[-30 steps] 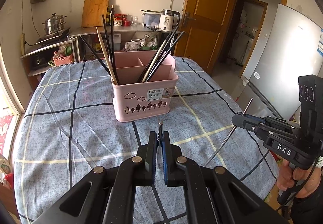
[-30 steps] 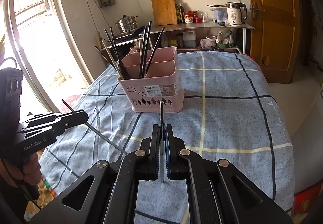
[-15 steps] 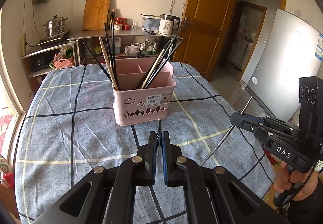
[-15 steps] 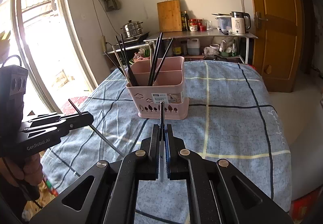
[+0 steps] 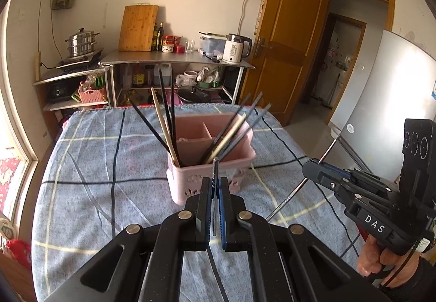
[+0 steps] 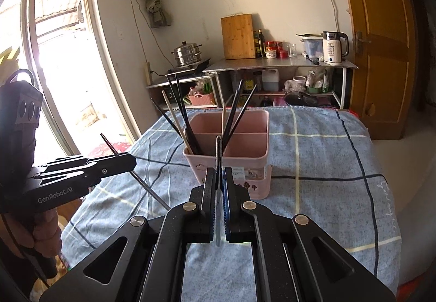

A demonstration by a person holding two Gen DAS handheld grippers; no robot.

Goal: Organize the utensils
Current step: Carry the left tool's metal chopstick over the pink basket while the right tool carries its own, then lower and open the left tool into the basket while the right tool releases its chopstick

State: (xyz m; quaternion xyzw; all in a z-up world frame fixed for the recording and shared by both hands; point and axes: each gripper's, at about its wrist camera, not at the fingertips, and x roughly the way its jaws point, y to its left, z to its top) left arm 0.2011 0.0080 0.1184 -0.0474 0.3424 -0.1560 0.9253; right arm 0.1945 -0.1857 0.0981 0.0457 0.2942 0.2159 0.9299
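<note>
Both your grippers hover level above the tablecloth (image 5: 81,165), aimed at the pink basket (image 6: 253,163) standing mid-table with chopsticks leaning in its compartments. Your left gripper (image 5: 215,185) is clamped on a dark chopstick (image 5: 216,168), your right gripper (image 6: 218,174) on a metal chopstick (image 6: 218,149). Each stick's lower end is hidden behind the fingers, and the basket's front is blurred in the left view.

A table (image 5: 81,165) covered with a blue-grey cloth (image 6: 327,165) crossed by dark and pale yellow lines carries a single pink plastic basket (image 5: 212,182), which stands directly on the cloth near the middle. Chopsticks (image 5: 163,122) lean upright in the basket's compartments.
</note>
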